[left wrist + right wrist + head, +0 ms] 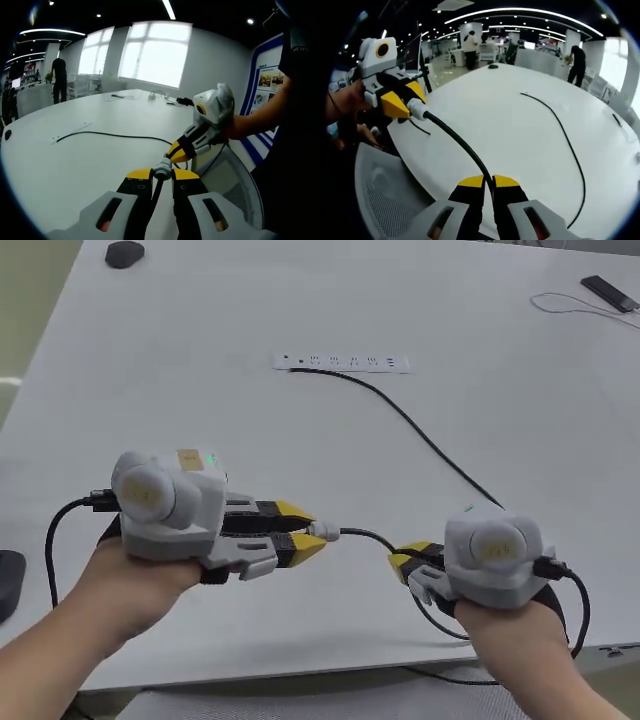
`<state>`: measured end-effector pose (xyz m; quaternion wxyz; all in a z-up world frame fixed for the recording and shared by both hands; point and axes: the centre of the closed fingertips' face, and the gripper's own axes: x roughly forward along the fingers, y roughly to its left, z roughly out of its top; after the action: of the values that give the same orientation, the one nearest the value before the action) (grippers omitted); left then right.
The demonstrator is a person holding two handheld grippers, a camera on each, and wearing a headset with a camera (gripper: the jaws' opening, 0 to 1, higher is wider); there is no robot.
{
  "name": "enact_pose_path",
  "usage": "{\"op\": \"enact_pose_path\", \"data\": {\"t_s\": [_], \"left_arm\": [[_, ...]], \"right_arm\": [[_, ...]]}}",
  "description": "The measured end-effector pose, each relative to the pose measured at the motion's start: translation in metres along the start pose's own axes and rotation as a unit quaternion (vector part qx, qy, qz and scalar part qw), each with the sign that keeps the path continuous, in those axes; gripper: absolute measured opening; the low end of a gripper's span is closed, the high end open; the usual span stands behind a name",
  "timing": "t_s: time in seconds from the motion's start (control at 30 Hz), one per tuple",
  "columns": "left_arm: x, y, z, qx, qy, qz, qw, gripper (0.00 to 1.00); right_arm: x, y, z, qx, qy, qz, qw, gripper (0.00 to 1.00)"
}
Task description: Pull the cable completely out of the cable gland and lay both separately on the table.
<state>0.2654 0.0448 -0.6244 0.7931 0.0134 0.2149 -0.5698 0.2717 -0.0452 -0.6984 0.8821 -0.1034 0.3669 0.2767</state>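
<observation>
A small white cable gland (322, 531) is clamped between the yellow tips of my left gripper (312, 532), held above the table's near edge. A black cable (365, 536) comes out of the gland and arcs right into my right gripper (397, 560), which is shut on it a short way along. In the left gripper view the gland (162, 167) sits between the jaws of that gripper (162, 175), with the right gripper (192, 142) just beyond. In the right gripper view the cable (455, 140) runs from this gripper (489, 181) up to the gland (417, 109) in the left gripper (402, 102).
A white power strip (342, 362) lies mid-table, and its black cord (420, 435) runs toward the near right edge. A mouse (124, 253) sits far left, a dark remote (608, 292) far right. A grey mesh chair (380, 200) stands below the table edge. People stand in the background.
</observation>
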Motion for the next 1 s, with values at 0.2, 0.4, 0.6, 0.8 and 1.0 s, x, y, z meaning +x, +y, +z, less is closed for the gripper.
{"op": "enact_pose_path", "data": {"t_s": [0.2,0.4,0.6,0.8,1.0], "left_arm": [[-0.001,0.002,0.001,-0.003,-0.003,0.004,1.0,0.15],[0.0,0.002,-0.003,-0.006,0.007,0.001,1.0,0.15],[0.0,0.002,-0.004,-0.01,0.007,0.001,0.9999,0.15],[0.002,0.001,-0.004,-0.013,0.009,-0.001,0.9999,0.15],[0.002,0.003,-0.004,-0.014,0.007,0.002,0.9999,0.15]], "right_arm": [[-0.004,0.005,0.001,-0.028,-0.002,0.002,0.9996,0.01],[-0.012,0.013,0.007,-0.064,-0.005,0.016,0.9978,0.07],[-0.023,0.03,0.032,-0.164,-0.02,0.024,0.9859,0.11],[-0.017,0.048,0.057,-0.22,-0.034,0.037,0.9741,0.11],[-0.006,0.061,0.062,-0.25,-0.033,0.053,0.9661,0.09]]}}
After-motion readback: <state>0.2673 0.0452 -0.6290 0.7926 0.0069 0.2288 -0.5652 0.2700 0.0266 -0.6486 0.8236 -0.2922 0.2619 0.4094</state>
